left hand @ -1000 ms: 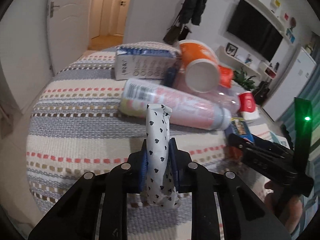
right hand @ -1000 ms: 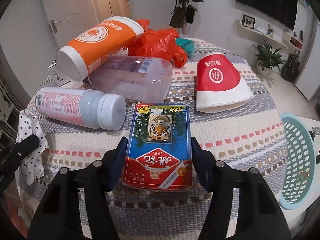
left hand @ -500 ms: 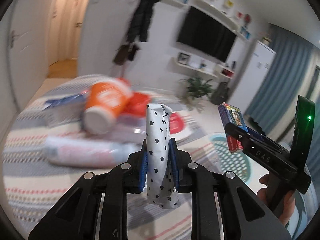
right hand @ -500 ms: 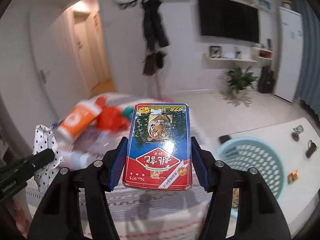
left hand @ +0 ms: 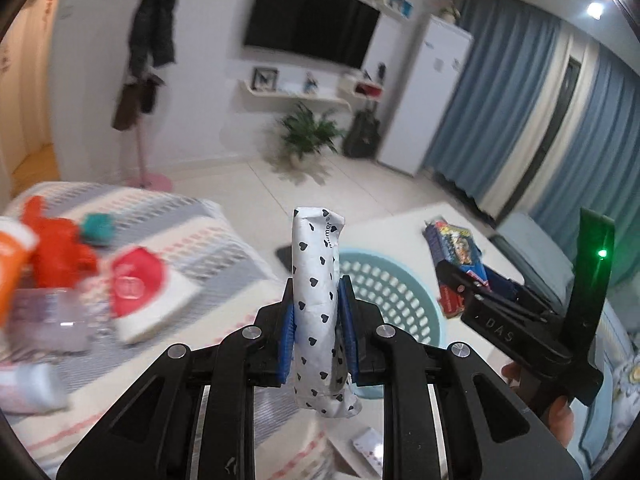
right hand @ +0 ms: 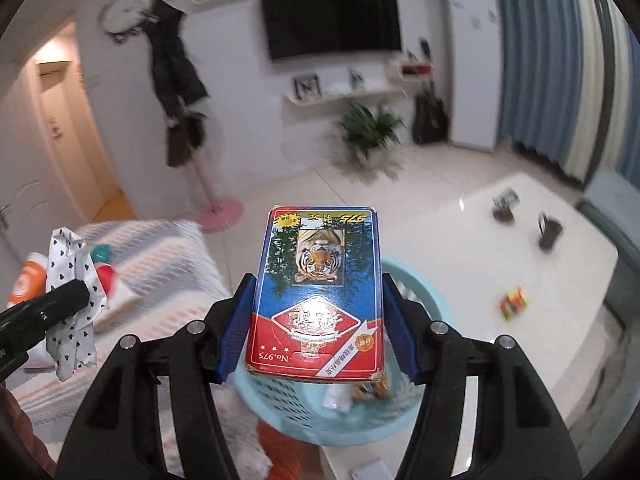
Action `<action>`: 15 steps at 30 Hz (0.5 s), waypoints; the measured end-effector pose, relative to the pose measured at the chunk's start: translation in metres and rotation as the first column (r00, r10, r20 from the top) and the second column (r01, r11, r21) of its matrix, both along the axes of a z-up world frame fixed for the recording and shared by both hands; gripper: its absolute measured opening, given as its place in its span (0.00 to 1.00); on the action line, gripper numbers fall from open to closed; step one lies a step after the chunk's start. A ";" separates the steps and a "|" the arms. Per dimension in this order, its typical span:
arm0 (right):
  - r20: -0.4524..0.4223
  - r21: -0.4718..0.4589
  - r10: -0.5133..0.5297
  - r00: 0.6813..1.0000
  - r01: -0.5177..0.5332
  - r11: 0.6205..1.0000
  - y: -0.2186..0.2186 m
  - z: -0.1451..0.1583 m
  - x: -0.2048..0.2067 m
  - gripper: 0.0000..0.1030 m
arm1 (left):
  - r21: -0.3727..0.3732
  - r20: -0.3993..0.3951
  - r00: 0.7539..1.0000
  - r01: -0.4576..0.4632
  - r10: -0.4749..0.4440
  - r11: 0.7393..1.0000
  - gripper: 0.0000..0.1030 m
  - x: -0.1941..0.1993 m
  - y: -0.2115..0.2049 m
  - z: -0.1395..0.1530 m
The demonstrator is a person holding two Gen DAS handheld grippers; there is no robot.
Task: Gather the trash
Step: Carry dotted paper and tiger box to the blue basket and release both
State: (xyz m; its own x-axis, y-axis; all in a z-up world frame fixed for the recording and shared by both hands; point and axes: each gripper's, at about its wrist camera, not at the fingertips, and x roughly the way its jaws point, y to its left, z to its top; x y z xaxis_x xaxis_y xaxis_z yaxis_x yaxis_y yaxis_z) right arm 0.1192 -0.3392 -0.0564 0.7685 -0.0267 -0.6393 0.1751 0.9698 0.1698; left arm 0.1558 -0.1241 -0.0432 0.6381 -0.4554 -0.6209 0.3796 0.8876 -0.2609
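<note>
Teal basket rim lies under both tongs, left clamping wrapper, right clamping box.

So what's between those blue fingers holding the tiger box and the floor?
The turquoise basket, directly below the tiger box, seen in the right wrist view.

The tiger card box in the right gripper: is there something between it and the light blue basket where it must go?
Nothing visible stands in the way. The right gripper holds the tiger card box above the open light blue basket, which has no lid. A few small items already lie in it, with room left.
</note>
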 end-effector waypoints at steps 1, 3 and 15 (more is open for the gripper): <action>-0.027 0.015 -0.008 1.000 0.008 1.000 -0.008 -0.009 0.003 0.56 | 0.001 -0.015 1.000 0.012 -0.012 1.000 0.18 0.006 -0.007 -0.007; -0.085 0.035 -0.022 0.996 0.025 0.999 -0.021 -0.029 0.007 0.56 | 0.007 -0.044 0.998 0.033 -0.033 0.999 0.19 0.016 -0.021 -0.020; -0.242 0.138 -0.031 0.970 0.066 0.988 -0.053 -0.097 0.015 0.57 | 0.046 -0.144 0.983 0.120 -0.112 0.992 0.49 0.037 -0.072 -0.074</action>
State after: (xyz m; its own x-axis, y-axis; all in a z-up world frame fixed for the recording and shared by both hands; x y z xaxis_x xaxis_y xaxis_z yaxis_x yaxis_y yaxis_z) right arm 0.1346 -0.3918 -0.1536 0.5933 0.0456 -0.8037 0.2733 0.9277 0.2543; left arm 0.1925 -0.1962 -0.1171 0.4877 -0.4843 -0.7264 0.4437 0.8541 -0.2715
